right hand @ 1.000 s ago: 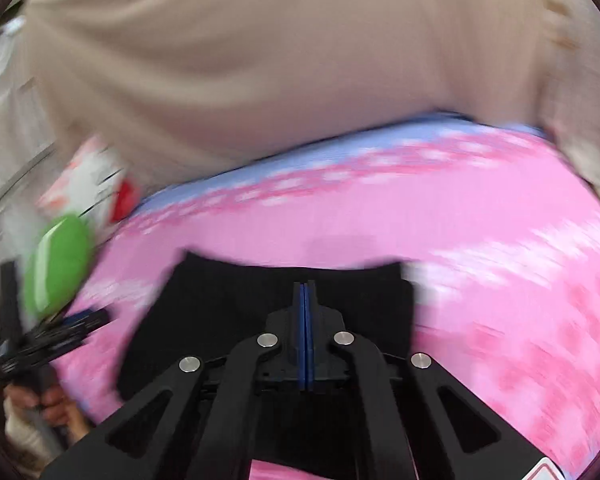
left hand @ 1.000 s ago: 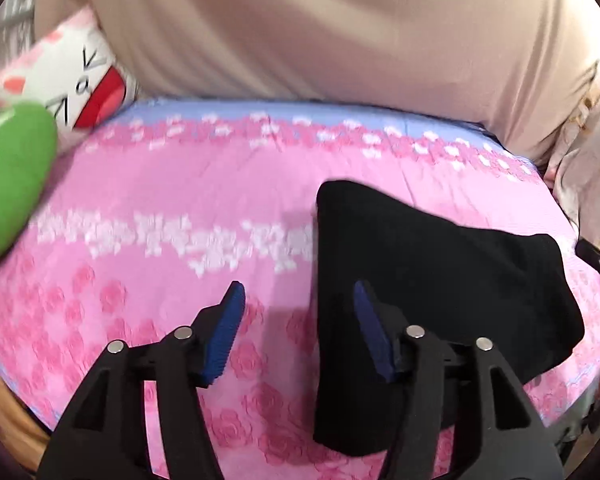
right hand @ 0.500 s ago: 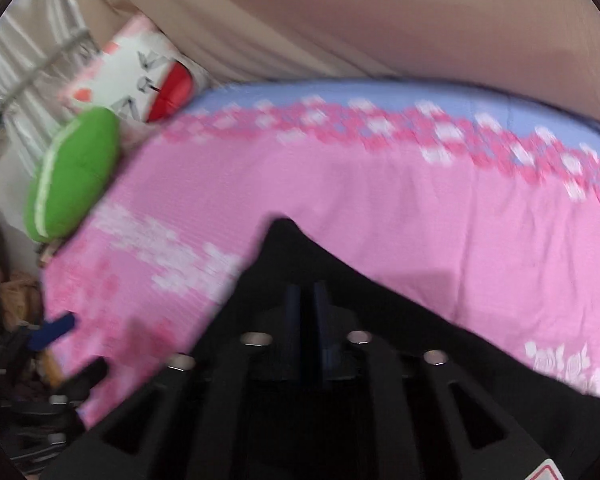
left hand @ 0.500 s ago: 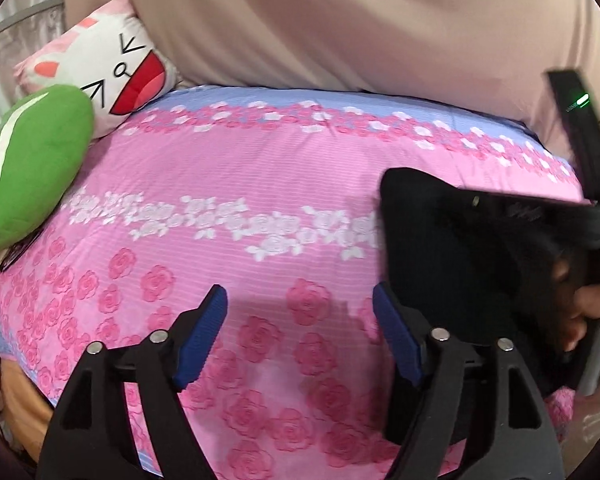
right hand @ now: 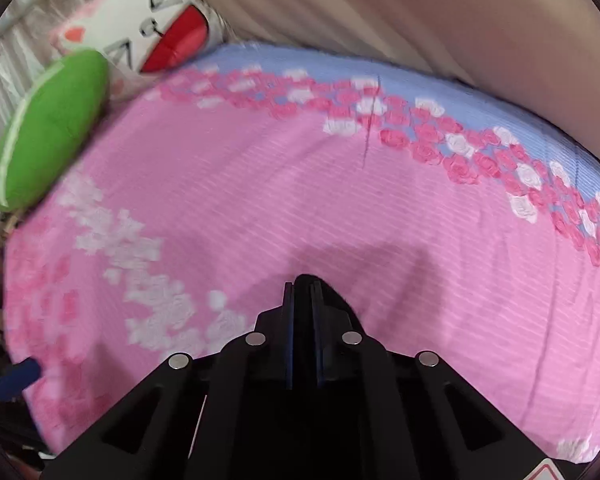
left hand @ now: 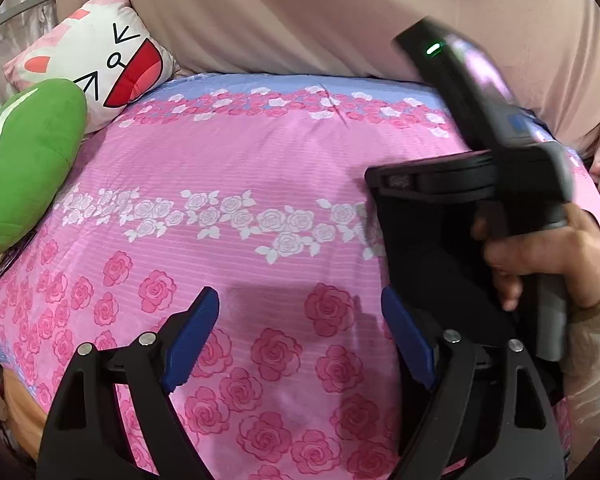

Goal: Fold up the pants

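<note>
A: Which items surround the working area?

B: A bed point(left hand: 260, 152) under a pink rose-print sheet carries everything. At its far left corner lie 2 cushions: a green cushion point(left hand: 24, 168) and, behind and touching it, a white cartoon-face cushion point(left hand: 100, 68). A beige drape point(left hand: 340, 12) hangs along the far edge of the bed.

A: Where are the pants?

B: The black pants point(left hand: 432, 252) lie at the right side of the bed in the left wrist view. In the right wrist view only a dark tip of the pants point(right hand: 328, 292) shows past the fingers.

A: How do the jaws stand?

B: The left gripper point(left hand: 300, 336) has its jaws wide apart above the bare sheet, with nothing between its 2 blue pads; its right pad point(left hand: 408, 340) sits just beside the edge of the pants. The right gripper point(right hand: 302, 320) has its jaws drawn close together on a fold of the pants.

A: What blocks the view?

B: In the left wrist view the right hand point(left hand: 548, 256) and its black handle, showing 1 green light, cover much of the pants.

A: Any legible writing?

B: None can be read; a red-edged sticker at the lower right of the right wrist view is cut off.
</note>
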`<state>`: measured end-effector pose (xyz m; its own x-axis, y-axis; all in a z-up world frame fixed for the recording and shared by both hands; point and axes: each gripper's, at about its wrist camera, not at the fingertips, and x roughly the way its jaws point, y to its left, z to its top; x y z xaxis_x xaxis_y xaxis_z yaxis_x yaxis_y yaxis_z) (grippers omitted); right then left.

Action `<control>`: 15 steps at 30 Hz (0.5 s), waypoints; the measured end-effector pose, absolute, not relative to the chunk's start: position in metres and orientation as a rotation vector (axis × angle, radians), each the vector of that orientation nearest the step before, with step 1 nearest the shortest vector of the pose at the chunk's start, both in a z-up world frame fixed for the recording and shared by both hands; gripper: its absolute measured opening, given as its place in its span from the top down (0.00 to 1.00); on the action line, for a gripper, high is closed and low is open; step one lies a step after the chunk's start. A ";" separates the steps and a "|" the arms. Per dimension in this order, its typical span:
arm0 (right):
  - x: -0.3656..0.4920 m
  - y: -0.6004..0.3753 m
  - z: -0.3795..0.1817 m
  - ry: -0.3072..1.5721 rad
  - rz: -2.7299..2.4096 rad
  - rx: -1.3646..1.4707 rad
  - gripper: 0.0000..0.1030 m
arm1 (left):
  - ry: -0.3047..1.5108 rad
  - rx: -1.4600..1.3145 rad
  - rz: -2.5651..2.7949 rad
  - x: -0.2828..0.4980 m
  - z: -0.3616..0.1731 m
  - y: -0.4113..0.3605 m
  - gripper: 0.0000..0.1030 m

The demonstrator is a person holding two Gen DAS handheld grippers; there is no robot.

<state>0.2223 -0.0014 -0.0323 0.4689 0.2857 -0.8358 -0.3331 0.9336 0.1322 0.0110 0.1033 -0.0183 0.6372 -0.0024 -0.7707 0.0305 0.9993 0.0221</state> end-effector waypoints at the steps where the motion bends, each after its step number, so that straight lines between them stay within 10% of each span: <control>1: 0.225 -0.001 -0.032 1.014 0.378 -0.044 0.88 | 0.884 0.034 -0.016 0.012 -0.019 0.103 0.21; 15: 0.031 -0.214 0.046 0.770 0.084 0.239 0.63 | 0.890 0.042 -0.076 -0.002 -0.012 0.075 0.17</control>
<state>0.0312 -0.2143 0.0460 0.7163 0.1622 -0.6786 0.0119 0.9696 0.2443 -0.0020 0.0746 -0.0122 0.6270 -0.0490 -0.7775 0.0841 0.9964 0.0050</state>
